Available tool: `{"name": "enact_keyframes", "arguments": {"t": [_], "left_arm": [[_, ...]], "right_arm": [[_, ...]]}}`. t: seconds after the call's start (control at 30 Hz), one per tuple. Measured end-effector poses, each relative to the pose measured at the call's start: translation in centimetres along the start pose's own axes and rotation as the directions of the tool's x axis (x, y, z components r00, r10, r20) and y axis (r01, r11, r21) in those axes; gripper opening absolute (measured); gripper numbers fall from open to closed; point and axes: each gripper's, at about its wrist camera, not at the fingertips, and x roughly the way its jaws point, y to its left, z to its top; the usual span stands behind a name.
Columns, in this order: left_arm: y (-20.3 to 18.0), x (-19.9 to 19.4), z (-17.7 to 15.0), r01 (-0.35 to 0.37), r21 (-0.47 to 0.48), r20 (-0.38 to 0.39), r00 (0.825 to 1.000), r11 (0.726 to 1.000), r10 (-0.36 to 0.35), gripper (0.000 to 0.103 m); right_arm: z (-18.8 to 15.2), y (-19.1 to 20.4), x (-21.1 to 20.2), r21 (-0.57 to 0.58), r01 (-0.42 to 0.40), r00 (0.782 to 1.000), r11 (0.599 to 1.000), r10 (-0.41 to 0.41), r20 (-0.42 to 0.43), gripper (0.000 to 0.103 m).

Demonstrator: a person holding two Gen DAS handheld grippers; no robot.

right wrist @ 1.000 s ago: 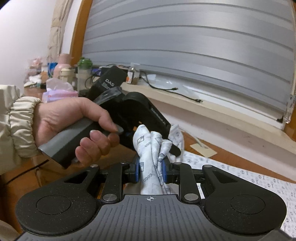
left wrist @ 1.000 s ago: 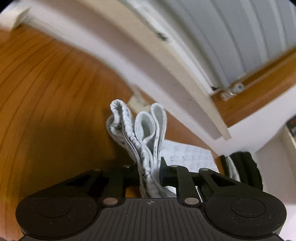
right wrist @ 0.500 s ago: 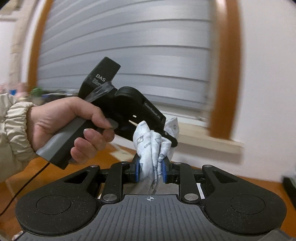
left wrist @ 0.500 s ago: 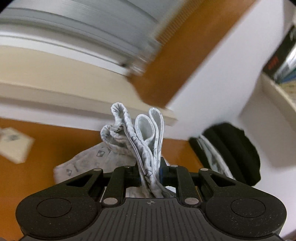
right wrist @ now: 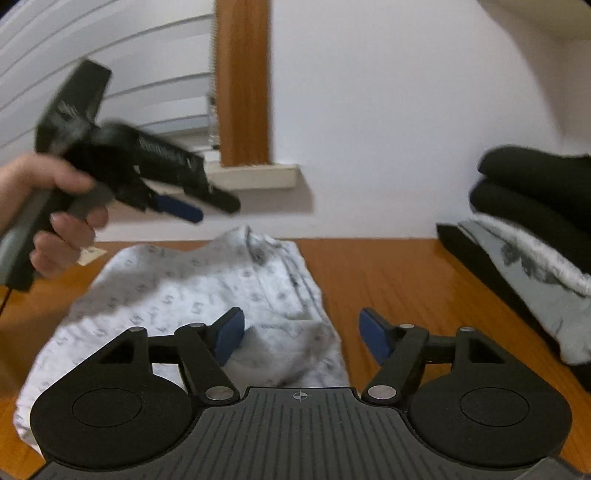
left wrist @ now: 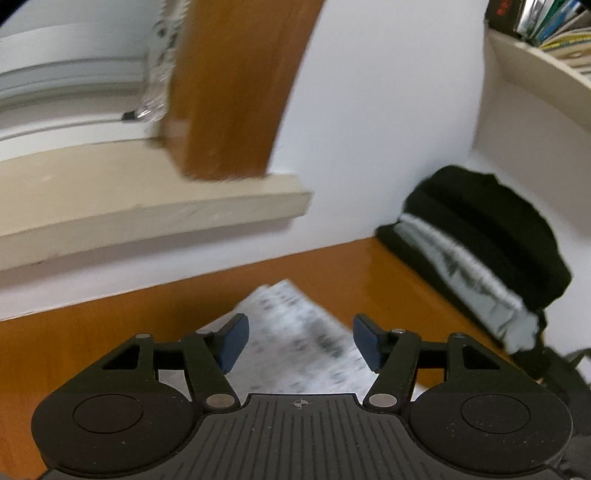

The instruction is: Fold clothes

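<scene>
White printed garment (right wrist: 192, 291) lies loosely folded on the wooden table (right wrist: 388, 280), near the wall, small grey motifs all over; one edge bunched up at the far side. In the left wrist view a corner of the same cloth (left wrist: 295, 332) shows between the fingers, blurred.

Right gripper (right wrist: 301, 334): blue-padded jaws spread wide, nothing between them, poised just above the near edge of the garment. Contact with the cloth cannot be told.

Left gripper (left wrist: 299, 341): jaws likewise wide apart, empty. From the right wrist view it (right wrist: 199, 206) sits up and to the left of the garment, clear of the cloth, held in a hand (right wrist: 51, 218); motion blur softens it.

Right side of the table: a stack of folded clothes (right wrist: 532, 229) against the wall, black items on top, what looks like a grey printed piece under them — blur makes the layers hard to separate.

Behind: cream window sill (left wrist: 147, 218), wooden window frame (right wrist: 242, 85), grey slatted shutter (right wrist: 110, 85), white wall. Shelf with books (left wrist: 546, 26) at upper right in the left wrist view.
</scene>
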Motion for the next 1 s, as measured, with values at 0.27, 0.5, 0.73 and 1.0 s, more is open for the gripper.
{"name": "enact_keyframes", "arguments": {"t": [0.27,0.5,0.73,1.0], "left_arm": [[4.6,-2.1,-2.3,-0.076,0.070,-0.019,0.997,0.995,0.078,0.066],[6.7,-2.6,-2.1,-0.065,0.083,-0.030,0.997,0.994,0.067,0.063],[5.0,-2.2,-3.3,0.055,0.103,-0.014,0.998,0.993,-0.054,0.061],[3.9,-2.3,-6.2,0.135,0.156,-0.016,0.991,0.979,-0.134,0.044]], "right_arm": [[-0.6,1.3,1.3,-0.130,0.068,0.992,0.989,-0.080,-0.095,0.064],[-0.4,-4.5,1.9,-0.130,0.151,0.978,0.980,-0.167,-0.124,0.050],[2.1,-9.0,2.7,-0.110,0.172,0.971,0.979,-0.187,-0.147,0.051],[5.0,-6.0,6.6,-0.130,0.028,0.977,0.991,-0.055,-0.207,0.055]]}}
